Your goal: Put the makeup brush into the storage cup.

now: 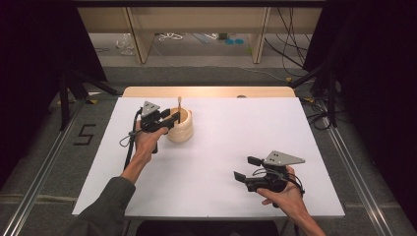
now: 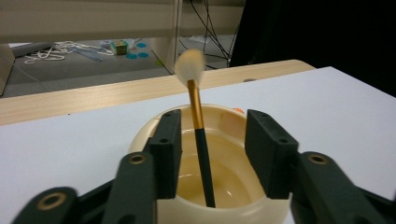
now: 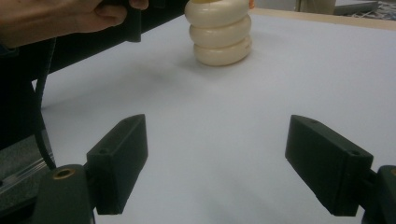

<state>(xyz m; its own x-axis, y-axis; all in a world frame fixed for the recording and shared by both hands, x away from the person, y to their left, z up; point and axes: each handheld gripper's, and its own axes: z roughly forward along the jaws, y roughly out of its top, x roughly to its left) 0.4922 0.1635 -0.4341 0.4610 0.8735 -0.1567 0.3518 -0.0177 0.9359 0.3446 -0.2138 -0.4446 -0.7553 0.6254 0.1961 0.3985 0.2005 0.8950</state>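
- Standing upright in the cream ribbed cup [image 2: 205,154] at the far left of the table [image 1: 221,147], with bristle head up and black handle leaning on the inner wall: the makeup brush [image 2: 200,135].
- Parted on either side of the brush handle, neither pad touching it: left hand-held gripper [image 2: 212,140], released, jaws reaching just over the cup rim.
- Resting well apart at the near right of the table, jaws spread wide over bare surface, grasping nothing: right hand-held gripper [image 3: 229,163].
- Judged likeliest slip: catching the handle with a pad while withdrawing, dragging the brush out or tipping it over the rim.
- Judged second risk: knocking the cup rim with a lower jaw, sliding or toppling the light-looking cup, since nothing braced it.
- Judged lesser risk: brush settling further sideways unaided, being tall and top-heavy against a shallow wall.
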